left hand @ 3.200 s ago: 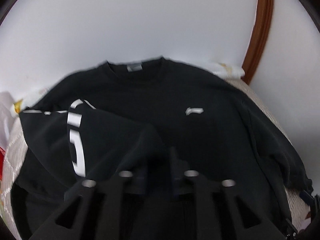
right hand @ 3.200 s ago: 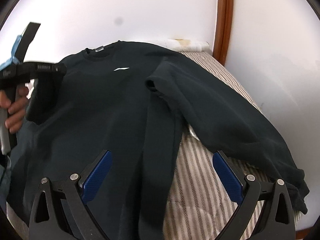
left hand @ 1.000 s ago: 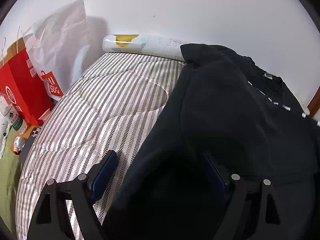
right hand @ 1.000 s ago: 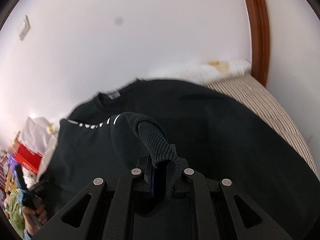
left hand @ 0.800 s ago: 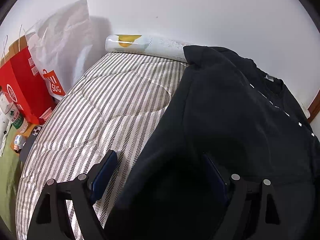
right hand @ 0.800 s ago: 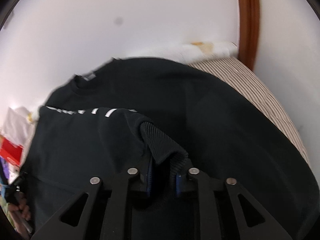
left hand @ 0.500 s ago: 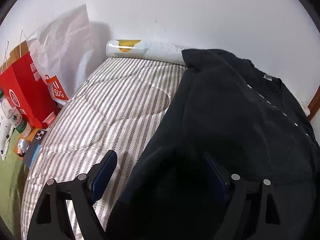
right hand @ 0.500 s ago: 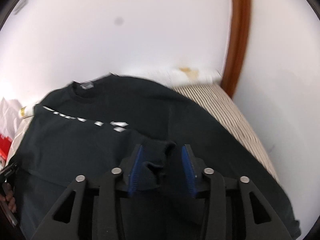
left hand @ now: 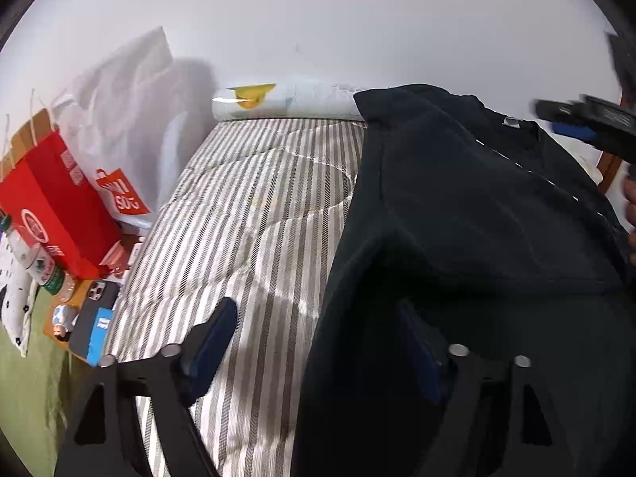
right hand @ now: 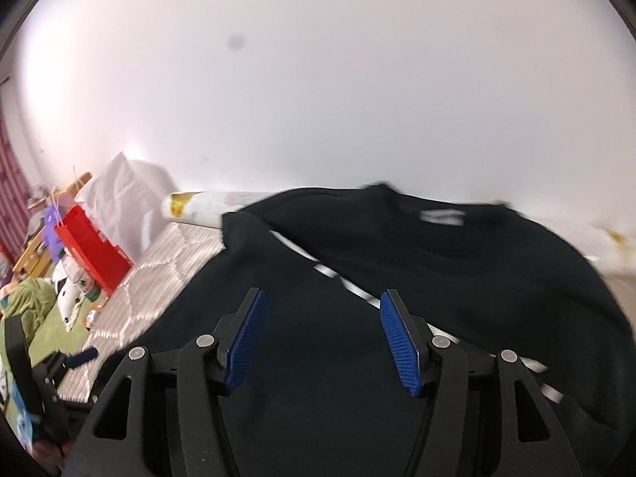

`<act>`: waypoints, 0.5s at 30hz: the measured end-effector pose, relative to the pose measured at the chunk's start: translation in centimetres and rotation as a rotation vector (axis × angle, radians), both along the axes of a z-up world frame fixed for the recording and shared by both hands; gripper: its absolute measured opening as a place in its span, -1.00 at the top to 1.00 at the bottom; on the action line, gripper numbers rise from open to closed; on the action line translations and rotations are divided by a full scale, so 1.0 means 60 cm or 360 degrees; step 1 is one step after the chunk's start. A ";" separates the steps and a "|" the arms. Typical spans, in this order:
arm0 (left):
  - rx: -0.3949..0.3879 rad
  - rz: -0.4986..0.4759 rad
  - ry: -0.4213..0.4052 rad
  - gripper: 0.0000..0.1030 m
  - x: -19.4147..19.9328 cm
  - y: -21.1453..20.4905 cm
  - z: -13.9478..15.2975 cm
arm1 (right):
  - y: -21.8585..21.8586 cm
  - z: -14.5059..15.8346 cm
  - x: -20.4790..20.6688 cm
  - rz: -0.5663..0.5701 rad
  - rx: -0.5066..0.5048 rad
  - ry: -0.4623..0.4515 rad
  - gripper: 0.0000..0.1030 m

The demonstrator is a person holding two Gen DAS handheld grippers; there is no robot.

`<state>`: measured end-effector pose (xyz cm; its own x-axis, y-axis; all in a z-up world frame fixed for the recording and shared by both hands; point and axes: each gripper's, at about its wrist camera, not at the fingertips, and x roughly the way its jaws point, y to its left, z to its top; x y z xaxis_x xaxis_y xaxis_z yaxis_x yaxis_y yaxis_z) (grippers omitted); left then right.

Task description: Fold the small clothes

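Both sleeves of the black sweatshirt [right hand: 397, 298] now lie folded across its body on the striped bed [left hand: 246, 230]; judging by that, the bottom-to-collar fold remains. Right gripper [right hand: 322, 338] has just been opening, fingers apart and empty, while left gripper [left hand: 314, 342] has been closing, fingers apart astride the sweatshirt's side edge without pressing it.

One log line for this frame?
stage: sleeves folded in | left gripper: open, closing over sweatshirt edge | right gripper: opening, empty

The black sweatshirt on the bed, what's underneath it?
The black sweatshirt lies on a striped quilt, bare to its left. Whatever sits beneath the fabric itself is covered and cannot be seen.
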<state>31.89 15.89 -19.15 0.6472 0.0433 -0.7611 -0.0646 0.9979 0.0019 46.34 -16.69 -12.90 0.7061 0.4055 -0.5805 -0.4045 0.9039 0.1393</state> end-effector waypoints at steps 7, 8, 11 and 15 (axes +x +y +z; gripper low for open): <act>0.0025 -0.0073 -0.0079 -0.20 0.024 -0.008 0.006 | 0.121 -0.024 0.096 0.0139 -0.0079 0.0040 -0.15; -0.0003 -0.0070 -0.0079 -0.12 0.024 -0.006 0.006 | 0.138 -0.028 0.110 0.0165 -0.0095 0.0047 -0.15; -0.0029 -0.0077 -0.0115 0.01 0.020 -0.008 0.008 | 0.181 -0.029 0.137 0.0249 -0.0124 0.0032 -0.15; -0.0024 -0.0091 -0.0159 0.25 0.016 -0.015 0.008 | 0.232 -0.035 0.176 0.0306 -0.0203 -0.0004 -0.15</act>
